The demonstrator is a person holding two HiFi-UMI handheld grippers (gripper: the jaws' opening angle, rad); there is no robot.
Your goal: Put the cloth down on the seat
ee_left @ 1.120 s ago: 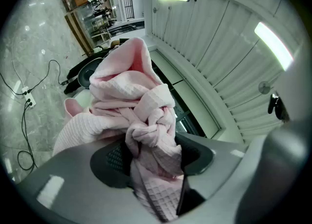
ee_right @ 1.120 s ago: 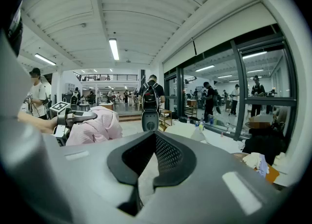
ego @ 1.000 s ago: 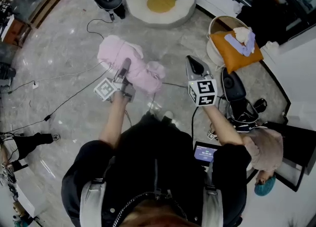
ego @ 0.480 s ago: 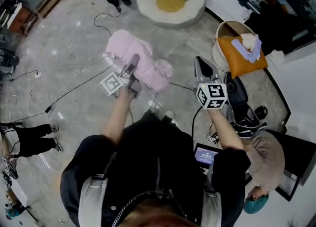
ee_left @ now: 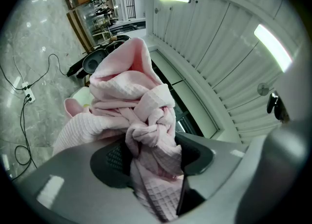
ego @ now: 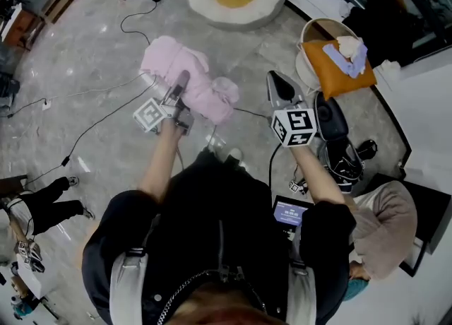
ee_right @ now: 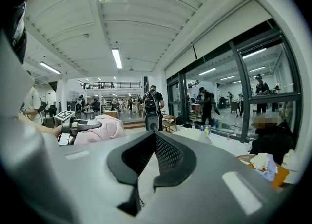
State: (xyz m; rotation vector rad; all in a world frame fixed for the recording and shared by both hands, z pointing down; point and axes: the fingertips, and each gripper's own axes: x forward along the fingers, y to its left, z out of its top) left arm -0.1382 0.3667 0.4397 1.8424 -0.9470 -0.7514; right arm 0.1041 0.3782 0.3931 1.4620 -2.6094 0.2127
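Cloth, pink and bunched, hangs above the floor, clamped in my left tongs; its folds hide the pad faces. Right tongs are clenched on nothing. White round seat lies at 12 o'clock from the cloth, with its far edge cut off.

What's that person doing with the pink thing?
A person holds a hand-held gripper in each hand. The left hand-held gripper is clamped on a bunched pink cloth, up above the floor. The right hand-held gripper is shut and empty. The cloth is not on a seat yet.
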